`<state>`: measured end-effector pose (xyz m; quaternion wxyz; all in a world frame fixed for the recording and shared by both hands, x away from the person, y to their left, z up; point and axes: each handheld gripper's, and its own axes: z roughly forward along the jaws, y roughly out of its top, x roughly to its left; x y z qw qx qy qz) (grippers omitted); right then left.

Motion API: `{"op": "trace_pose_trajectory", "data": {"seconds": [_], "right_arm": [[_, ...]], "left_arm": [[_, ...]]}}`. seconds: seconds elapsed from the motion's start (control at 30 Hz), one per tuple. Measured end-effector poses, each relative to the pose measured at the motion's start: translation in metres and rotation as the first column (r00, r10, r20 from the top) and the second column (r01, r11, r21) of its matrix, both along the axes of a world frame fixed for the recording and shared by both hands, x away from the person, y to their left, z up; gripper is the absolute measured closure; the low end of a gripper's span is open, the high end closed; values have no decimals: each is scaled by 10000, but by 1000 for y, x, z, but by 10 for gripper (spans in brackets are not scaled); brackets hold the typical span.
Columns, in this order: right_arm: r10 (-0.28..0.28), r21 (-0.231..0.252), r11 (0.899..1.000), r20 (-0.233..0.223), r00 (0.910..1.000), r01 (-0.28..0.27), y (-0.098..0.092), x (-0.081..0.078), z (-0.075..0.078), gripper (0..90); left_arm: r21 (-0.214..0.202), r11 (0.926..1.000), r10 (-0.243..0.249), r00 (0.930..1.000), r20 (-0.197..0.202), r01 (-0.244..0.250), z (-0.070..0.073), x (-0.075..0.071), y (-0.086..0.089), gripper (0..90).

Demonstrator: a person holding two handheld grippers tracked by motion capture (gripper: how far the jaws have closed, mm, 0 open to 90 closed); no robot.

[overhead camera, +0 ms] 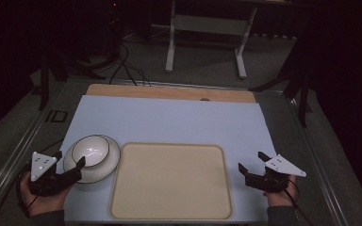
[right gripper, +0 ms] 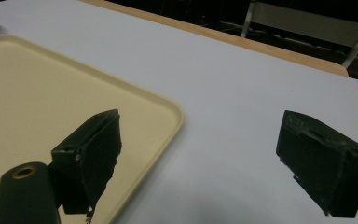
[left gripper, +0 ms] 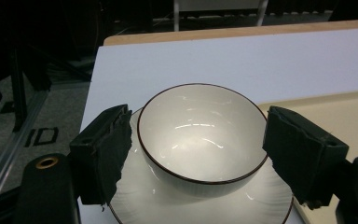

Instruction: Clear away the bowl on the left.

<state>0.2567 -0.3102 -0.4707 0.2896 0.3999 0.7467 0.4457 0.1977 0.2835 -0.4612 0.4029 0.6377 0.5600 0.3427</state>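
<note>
- The bowl [overhead camera: 90,151] sits in a plate [overhead camera: 109,165] on the worktop [overhead camera: 169,120], just left of the tray [overhead camera: 171,183].
- Left tongs [overhead camera: 69,164] gape wide beside the bowl, gripping nothing.
- Right tongs [overhead camera: 251,162] gape wide, empty, right of the tray.

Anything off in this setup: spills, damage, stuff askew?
Nothing stands out. The white bowl sits upright on its plate, both dry and whole, just left of the beige tray, which lies square on the table. The left claw stands open around the bowl without touching it; the right claw is open over bare table.
</note>
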Motion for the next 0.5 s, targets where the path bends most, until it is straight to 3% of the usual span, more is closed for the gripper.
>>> {"op": "trace_pose_trajectory", "data": {"seconds": [0.23, 0.5], "right_arm": [[-276, 91, 9996, 26, 9996, 276, -1, 2, 0, 131], [-144, -83, 9999, 48, 9999, 144, 2, 1, -1, 129]], "left_arm": [[-202, 9998, 86, 10000, -22, -87, -1, 1, 3, 268], [-570, 9974, 442, 9989, -140, -449, -3, 10, 11, 283]]}}
